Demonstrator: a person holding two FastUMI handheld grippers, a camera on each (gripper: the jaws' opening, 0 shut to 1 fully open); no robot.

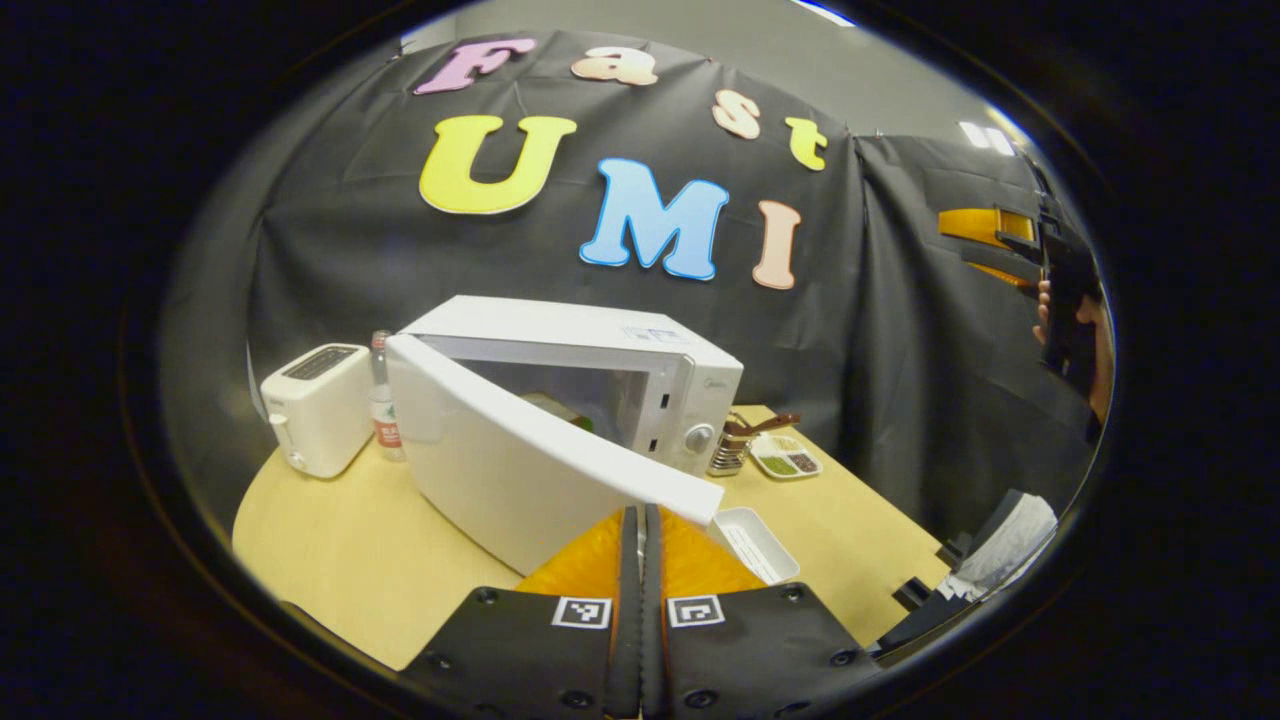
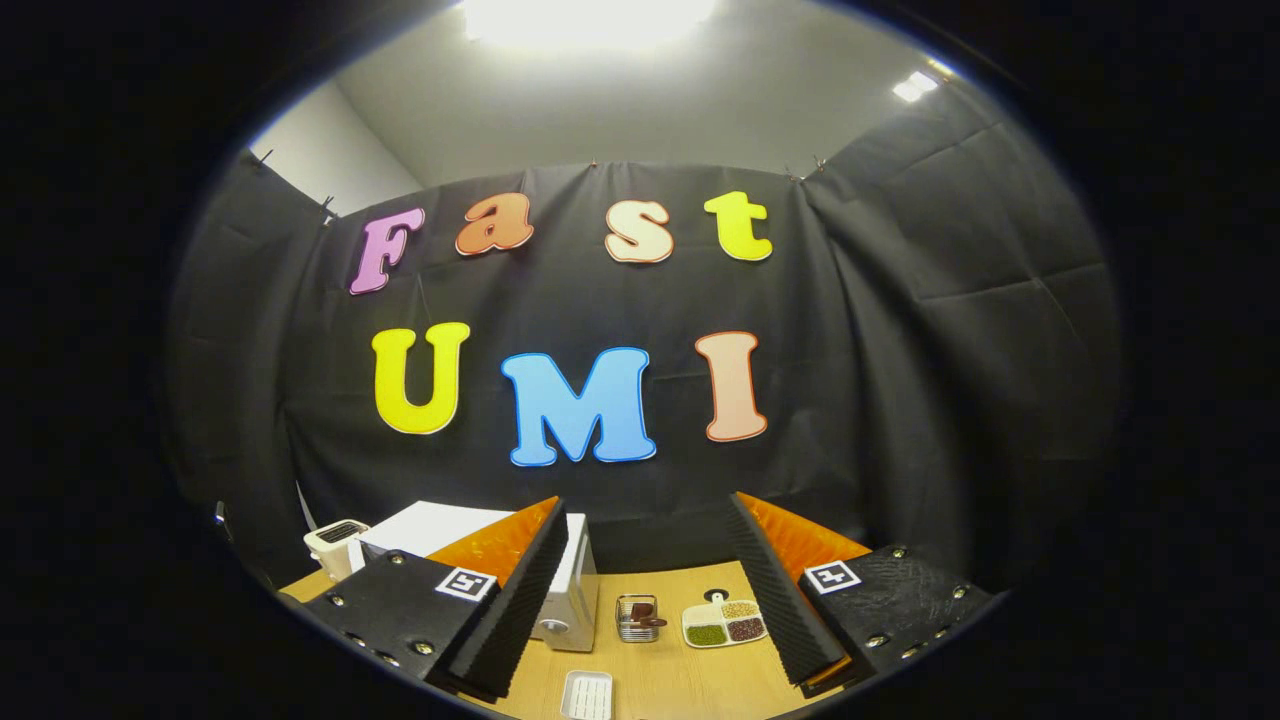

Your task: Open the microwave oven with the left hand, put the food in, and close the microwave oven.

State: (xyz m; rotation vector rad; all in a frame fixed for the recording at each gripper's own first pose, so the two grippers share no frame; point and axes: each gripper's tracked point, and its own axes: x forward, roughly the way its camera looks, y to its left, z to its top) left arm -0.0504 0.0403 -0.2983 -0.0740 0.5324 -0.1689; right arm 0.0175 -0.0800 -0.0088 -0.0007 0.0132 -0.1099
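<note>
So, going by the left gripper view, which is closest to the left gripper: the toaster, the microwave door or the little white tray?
1. Microwave door, its free edge just ahead of the left gripper.
2. White tray, slightly right.
3. Toaster, far left.

The microwave oven [image 1: 560, 400] and toaster [image 1: 315, 405] look like smooth, glossy white plastic; the table [image 1: 340, 560] is matt light wood; the cutlery rack [image 2: 634, 617] is shiny metal.

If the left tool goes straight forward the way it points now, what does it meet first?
Most likely the free edge of the white microwave door, which stands ajar just beyond the left tool; depth is hard to judge in this view.
</note>
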